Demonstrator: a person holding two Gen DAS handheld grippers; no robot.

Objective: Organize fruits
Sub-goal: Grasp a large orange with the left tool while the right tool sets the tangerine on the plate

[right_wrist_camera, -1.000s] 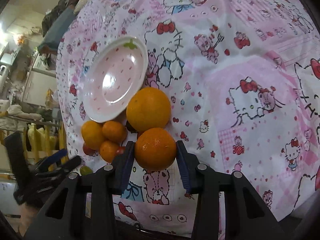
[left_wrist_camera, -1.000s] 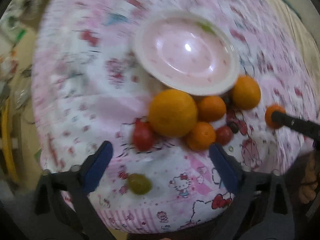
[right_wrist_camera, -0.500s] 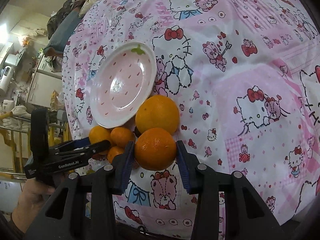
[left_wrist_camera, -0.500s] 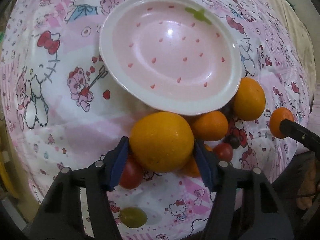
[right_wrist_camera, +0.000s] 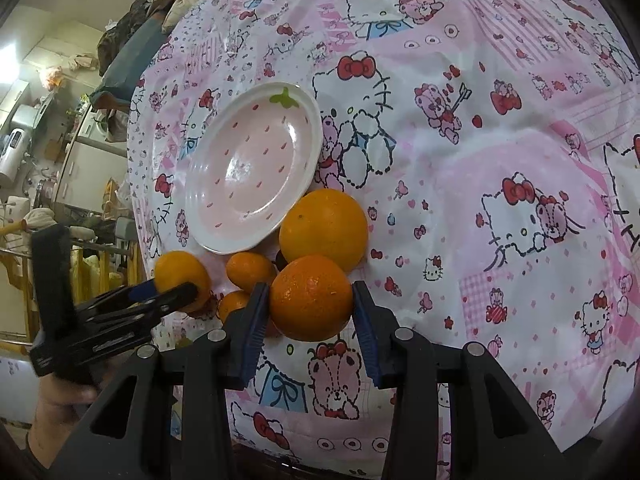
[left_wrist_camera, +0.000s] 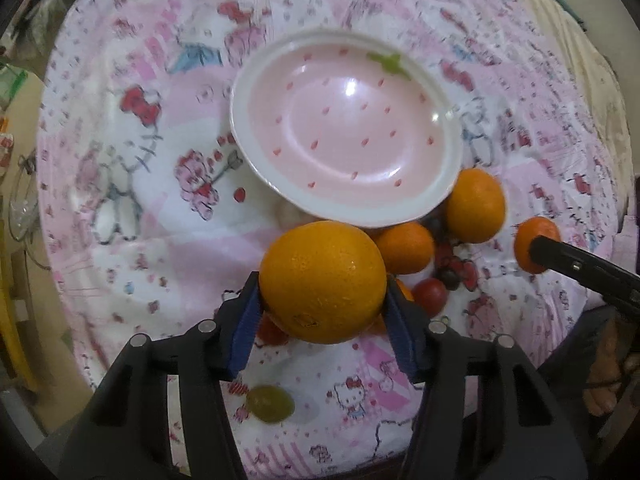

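The left gripper (left_wrist_camera: 322,312) has just been closing, and now its blue pads (left_wrist_camera: 244,326) press on both sides of a big orange (left_wrist_camera: 322,282). Behind the orange lies a pink plate (left_wrist_camera: 256,160) with a white rim and small red marks; it has no fruit in it. To the right of the big orange are two smaller oranges (left_wrist_camera: 404,248), a red tomato (left_wrist_camera: 430,296) and a dark small fruit (left_wrist_camera: 450,278). A green grape (left_wrist_camera: 270,403) lies alone near the bottom. At the right edge, the right gripper (left_wrist_camera: 534,250) holds another small orange (left_wrist_camera: 526,240). Everything rests on a pink cartoon tablecloth (left_wrist_camera: 140,160).
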